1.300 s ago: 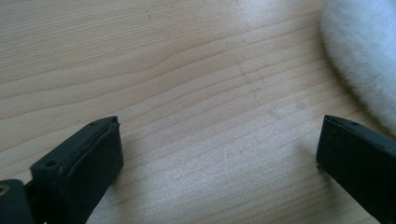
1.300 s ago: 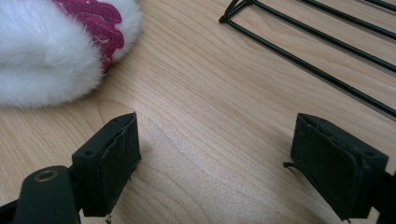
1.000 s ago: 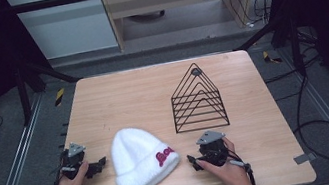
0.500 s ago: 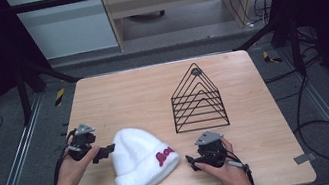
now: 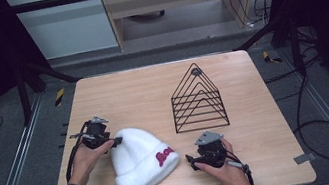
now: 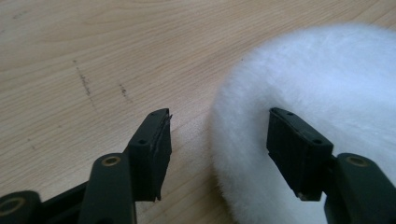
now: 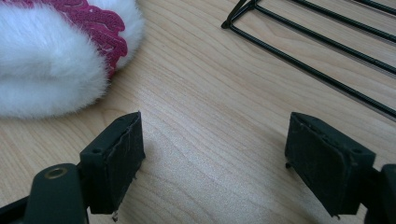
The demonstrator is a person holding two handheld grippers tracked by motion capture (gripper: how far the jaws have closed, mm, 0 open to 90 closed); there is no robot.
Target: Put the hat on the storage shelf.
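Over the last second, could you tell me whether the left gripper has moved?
Yes: the left gripper moved up the table to the white hat's crown.

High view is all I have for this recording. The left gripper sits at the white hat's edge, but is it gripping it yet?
Observer: No. In the left gripper view the left gripper is open, one jaw over the white hat, the other over bare table.
Operator: And the right gripper?
Observer: The right gripper is open over bare wood, holding nothing.
Operator: What lies near it?
Observer: The hat's red lettering ahead on one side, the black wire rack on the other.
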